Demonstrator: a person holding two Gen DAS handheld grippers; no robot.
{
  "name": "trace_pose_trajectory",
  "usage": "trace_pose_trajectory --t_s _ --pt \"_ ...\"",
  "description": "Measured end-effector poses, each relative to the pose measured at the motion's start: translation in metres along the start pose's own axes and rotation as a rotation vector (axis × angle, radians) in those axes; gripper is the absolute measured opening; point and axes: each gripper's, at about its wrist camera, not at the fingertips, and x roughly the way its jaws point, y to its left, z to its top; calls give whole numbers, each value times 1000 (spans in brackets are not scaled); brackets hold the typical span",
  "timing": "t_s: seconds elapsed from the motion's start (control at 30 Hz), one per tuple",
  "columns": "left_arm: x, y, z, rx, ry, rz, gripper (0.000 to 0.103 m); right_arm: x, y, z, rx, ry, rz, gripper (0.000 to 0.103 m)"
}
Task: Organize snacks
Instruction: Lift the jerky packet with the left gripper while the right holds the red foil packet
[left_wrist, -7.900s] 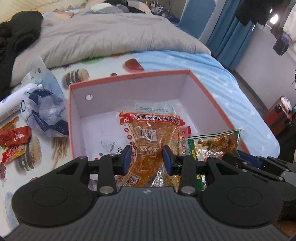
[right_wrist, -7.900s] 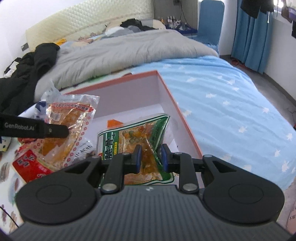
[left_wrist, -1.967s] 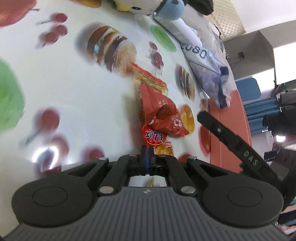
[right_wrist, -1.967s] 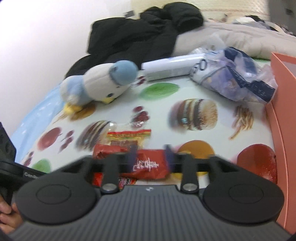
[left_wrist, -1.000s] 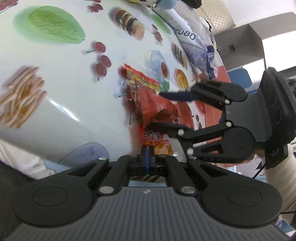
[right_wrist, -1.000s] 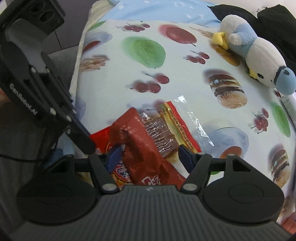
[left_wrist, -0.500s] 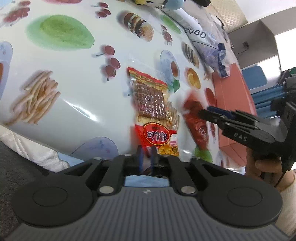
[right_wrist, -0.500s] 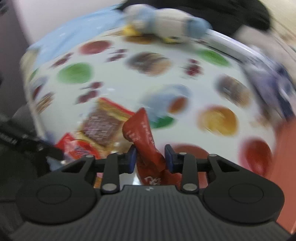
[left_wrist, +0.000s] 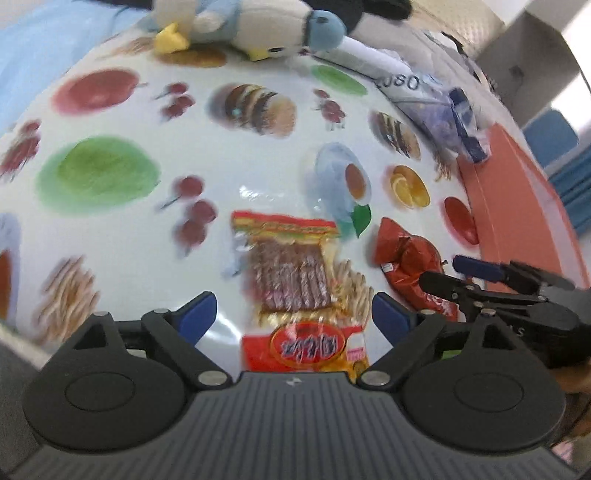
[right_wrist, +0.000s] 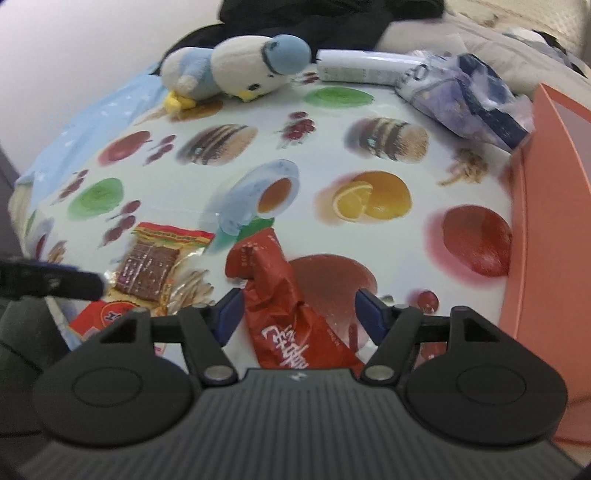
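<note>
My left gripper is opening wide over a clear snack packet of brown sticks with a red-and-yellow label. The packet lies flat on the food-print cloth between the jaws, and neither pad touches it. To its right lies a crumpled red packet. My right gripper is opening around this red packet, which rests on the cloth close to the left pad and well clear of the right one. The orange box stands at the right edge.
A blue-and-white plush bird, a white tube and a crumpled plastic bag lie at the far side of the cloth. Dark clothes and a grey blanket are behind them. The cloth's near edge drops off at the left.
Both grippers were shut on packets; now both stand open. The left let go of the stick packet's lower edge and rose. The right carried the red packet rightward and released it onto the cloth.
</note>
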Motion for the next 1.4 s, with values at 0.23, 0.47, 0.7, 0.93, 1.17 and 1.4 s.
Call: trace_pose_trajectory --t_s 0.23,0.47,0.7,0.93,1.17,1.4 --pt "25 -17 7 46 24 40 93 15 10 -3 -130 -14 43 60" --pt "39 -36 9 147 34 108 93 19 16 -14 -199 4 42 46" --pt "59 -61 7 307 56 186 93 6 -5 -22 -39 6 -43 44" --pt "65 -70 5 364 29 176 84 -4 -15 -33 44 5 -59 44" --pt "58 -81 -3 384 12 125 61 -13 -19 -41 105 -8 -69 44" --pt "45 -83 -12 331 6 61 42 -26 -19 -51 160 -27 -113 44"
